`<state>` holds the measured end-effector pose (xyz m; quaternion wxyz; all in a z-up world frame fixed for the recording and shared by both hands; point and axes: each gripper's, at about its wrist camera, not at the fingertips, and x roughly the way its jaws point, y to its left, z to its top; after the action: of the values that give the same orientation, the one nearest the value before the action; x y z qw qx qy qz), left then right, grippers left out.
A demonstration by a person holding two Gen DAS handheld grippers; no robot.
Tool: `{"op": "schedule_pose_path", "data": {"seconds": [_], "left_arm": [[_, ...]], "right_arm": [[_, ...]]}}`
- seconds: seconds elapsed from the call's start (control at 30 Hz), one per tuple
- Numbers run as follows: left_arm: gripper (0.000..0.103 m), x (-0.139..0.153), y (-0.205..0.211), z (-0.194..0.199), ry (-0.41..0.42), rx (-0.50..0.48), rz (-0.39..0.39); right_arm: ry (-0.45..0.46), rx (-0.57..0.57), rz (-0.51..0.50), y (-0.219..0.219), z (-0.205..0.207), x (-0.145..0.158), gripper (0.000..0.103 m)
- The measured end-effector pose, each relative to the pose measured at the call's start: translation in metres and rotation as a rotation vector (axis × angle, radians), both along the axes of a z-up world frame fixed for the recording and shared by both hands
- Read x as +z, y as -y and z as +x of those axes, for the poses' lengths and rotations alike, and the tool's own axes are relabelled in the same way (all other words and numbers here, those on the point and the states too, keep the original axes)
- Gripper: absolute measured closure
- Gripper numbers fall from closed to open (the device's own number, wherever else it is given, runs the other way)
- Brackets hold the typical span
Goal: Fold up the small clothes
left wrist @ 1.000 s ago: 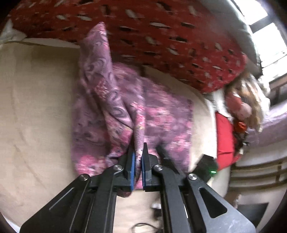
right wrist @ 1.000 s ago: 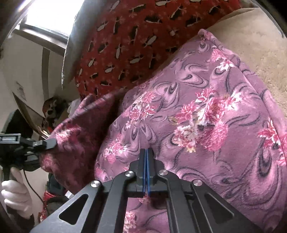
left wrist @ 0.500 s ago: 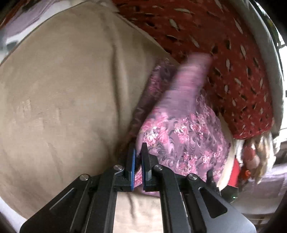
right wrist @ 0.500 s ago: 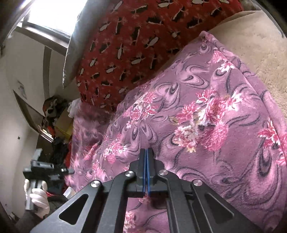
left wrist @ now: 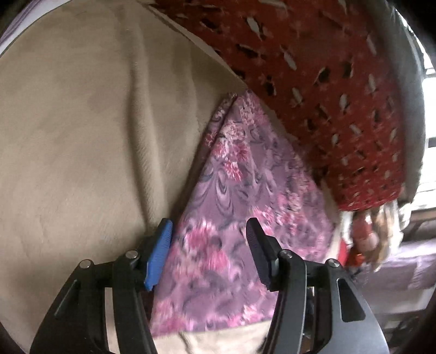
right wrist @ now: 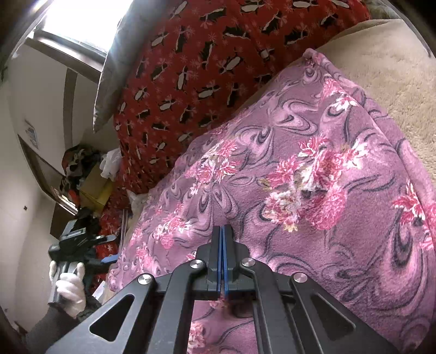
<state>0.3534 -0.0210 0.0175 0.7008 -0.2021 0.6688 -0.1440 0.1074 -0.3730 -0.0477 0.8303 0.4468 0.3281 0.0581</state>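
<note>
Right now the purple floral garment (left wrist: 234,239) lies spread on the beige plush cover (left wrist: 90,152), filling the lower middle of the left wrist view and running up toward the red patterned blanket (left wrist: 335,89) at the upper right. Over it, the left gripper (left wrist: 208,245) has its jaws apart and opening, with the cloth lying below the gap and neither pad pressing on it; the blue-faced finger (left wrist: 159,253) sits at the garment's left edge, over the seam between purple fabric and beige cover.

In the right wrist view the same garment (right wrist: 313,190) takes up most of the frame, its pink flower clusters sharp in the centre (the nap looks fleecy). At the bottom centre, the right gripper (right wrist: 222,239) is clenched, its blue pads pressed together; it rests against the fabric, though whether a fold is caught between them I cannot tell. At the far left of that frame a white-gloved hand (right wrist: 69,288) holds the handle of the other gripper (right wrist: 109,249), beside the garment's lower left edge. Behind it, a window (right wrist: 79,24) glows at the upper left.
</note>
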Motion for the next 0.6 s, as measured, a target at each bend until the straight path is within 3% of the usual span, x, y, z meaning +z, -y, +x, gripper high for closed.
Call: {"op": "schedule_pose_path", "data": {"seconds": [0.17,0.27,0.33,0.37,0.4,0.43,0.47,0.5,0.6], "left_arm": [[0.048,-0.023,0.021,0.02,-0.014,-0.106,0.122],[0.034,-0.026,0.028,0.017,-0.017,-0.196,0.066],[0.034,-0.023,0.037,0.008,-0.038,-0.286,-0.016],[0.034,-0.02,0.041,0.004,-0.024,-0.312,-0.007],[0.043,-0.017,0.046,-0.001,0.004,-0.345,0.023],[0.064,-0.015,0.051,-0.006,0.025,-0.382,0.059],[0.073,-0.014,0.053,-0.008,0.027,-0.394,0.069],[0.08,-0.013,0.054,-0.008,0.024,-0.392,0.065],[0.084,0.0,0.052,-0.013,0.053,-0.351,0.05]], "right_arm": [[0.001,0.0,0.0,0.0,0.0,-0.001,0.103],[0.002,0.0,0.003,0.0,0.0,-0.001,0.103],[0.004,-0.001,0.003,0.0,-0.001,-0.001,0.103],[0.006,-0.001,0.005,0.001,-0.001,-0.001,0.103],[0.008,-0.002,0.008,0.001,-0.001,-0.002,0.103],[0.009,-0.002,0.009,0.002,-0.002,-0.002,0.103],[0.009,-0.001,0.009,0.002,-0.002,-0.002,0.103],[0.01,-0.002,0.007,0.001,-0.003,-0.002,0.103],[0.01,-0.002,0.007,0.001,-0.003,-0.002,0.103]]}}
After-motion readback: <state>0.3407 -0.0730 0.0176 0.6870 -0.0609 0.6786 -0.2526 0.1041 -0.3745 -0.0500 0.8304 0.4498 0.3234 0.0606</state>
